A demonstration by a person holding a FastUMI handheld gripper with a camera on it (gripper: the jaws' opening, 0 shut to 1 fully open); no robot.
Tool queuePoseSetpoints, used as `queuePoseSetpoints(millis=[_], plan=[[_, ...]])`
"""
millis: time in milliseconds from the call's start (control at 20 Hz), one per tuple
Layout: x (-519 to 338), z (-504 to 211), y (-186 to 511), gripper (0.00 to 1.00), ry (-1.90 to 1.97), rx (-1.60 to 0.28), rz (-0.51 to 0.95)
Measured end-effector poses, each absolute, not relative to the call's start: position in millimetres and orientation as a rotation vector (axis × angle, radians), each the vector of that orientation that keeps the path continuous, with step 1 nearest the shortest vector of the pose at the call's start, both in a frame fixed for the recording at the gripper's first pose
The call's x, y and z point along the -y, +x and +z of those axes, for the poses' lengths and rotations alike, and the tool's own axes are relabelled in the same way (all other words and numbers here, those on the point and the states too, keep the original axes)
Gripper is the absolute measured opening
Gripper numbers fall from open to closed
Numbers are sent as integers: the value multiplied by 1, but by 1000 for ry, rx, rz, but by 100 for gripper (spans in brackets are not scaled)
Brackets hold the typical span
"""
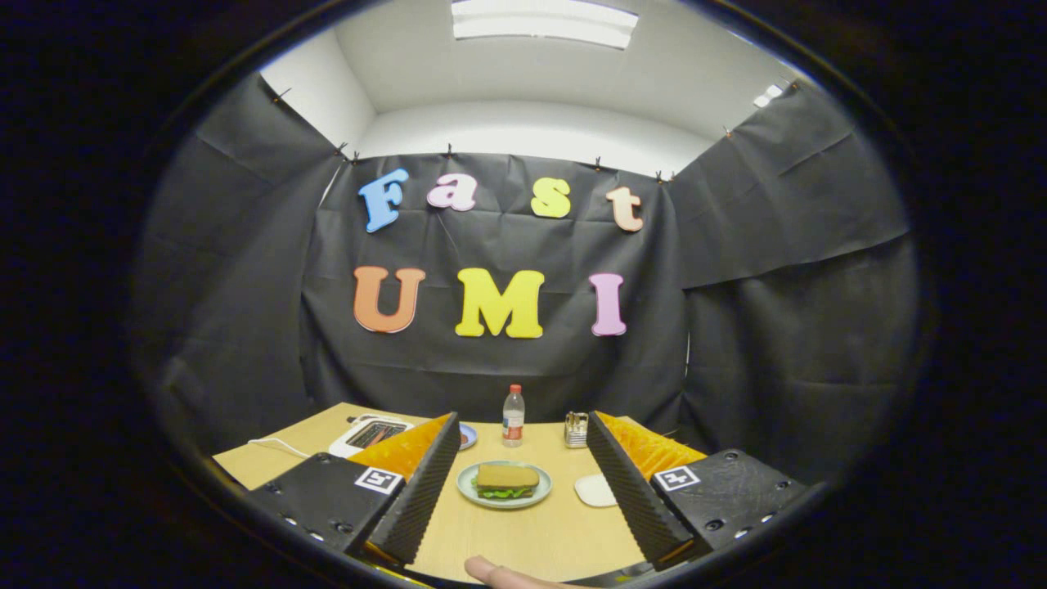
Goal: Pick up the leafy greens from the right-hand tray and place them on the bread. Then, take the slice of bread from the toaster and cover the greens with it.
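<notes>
Tool (523, 483) fingers spread wide, gripping nothing; one plate (469, 487) between them carrying one sandwich (507, 480); one bottle (513, 415), one toaster (370, 434) beyond.

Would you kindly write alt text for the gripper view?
The open gripper frames a finished sandwich, bread over leafy greens, on a plate on a wooden table. Beyond stand a toaster, a water bottle and a small rack.

Gripper (519, 483) fingers are standing wide apart, leaving an open lane of bare table (523, 540) up to the plate (504, 497) holding the sandwich (507, 481). Beyond it, a bottle (513, 415) and small holder (577, 429) are blocking the far edge; a toaster (370, 434) is crowding the left.
</notes>
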State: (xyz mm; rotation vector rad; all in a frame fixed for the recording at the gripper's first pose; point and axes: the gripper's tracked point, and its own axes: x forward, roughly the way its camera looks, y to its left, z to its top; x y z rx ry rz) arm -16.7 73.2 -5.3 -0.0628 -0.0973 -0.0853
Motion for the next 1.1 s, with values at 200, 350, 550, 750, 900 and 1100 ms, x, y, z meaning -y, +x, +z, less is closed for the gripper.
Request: queuePoseSetpoints(millis=[200,350,550,750,900,1100], plan=[[-76,7,-30,95,-63,102,-72],[-74,15,-36,96,-60,110,-70],[-81,12,-39,96,-54,105,-41],[-84,-4,-39,96,-58,78,-15],[-81,-12,-37,95,-57,63,7],[-78,-17,-36,95,-58,63,13]])
